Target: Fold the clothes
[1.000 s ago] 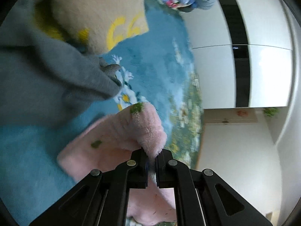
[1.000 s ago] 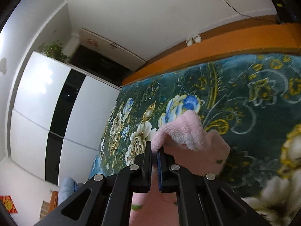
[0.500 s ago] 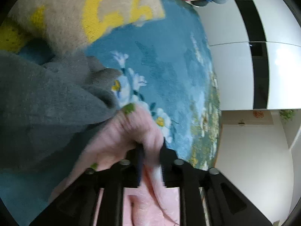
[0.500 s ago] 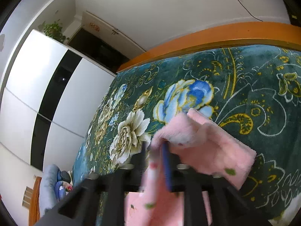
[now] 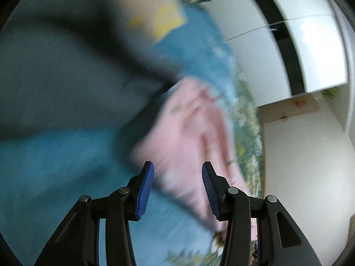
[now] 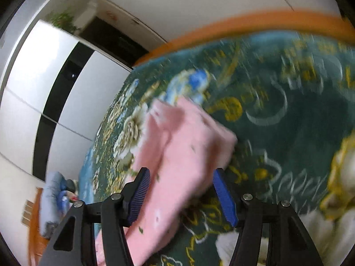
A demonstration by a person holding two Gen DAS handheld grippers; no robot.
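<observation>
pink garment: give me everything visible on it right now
The pink garment looks like soft, fleecy fabric with small dark green specks. It lies in folded layers on the floral teal blanket, one squared corner toward the headboard side. In the left wrist view it sits beside a grey garment; blur hides whether they touch. Both the left hand-held gripper and right hand-held gripper are open, fingers either side of it, not pinching it. Motion blur hides finer detail.

Spread left hand-held gripper (image 5: 177,177) over pink garment (image 5: 190,133)

garment (image 6: 177,150) on bedspread (image 6: 288,115) | sweater (image 5: 66,84) left of garment
</observation>
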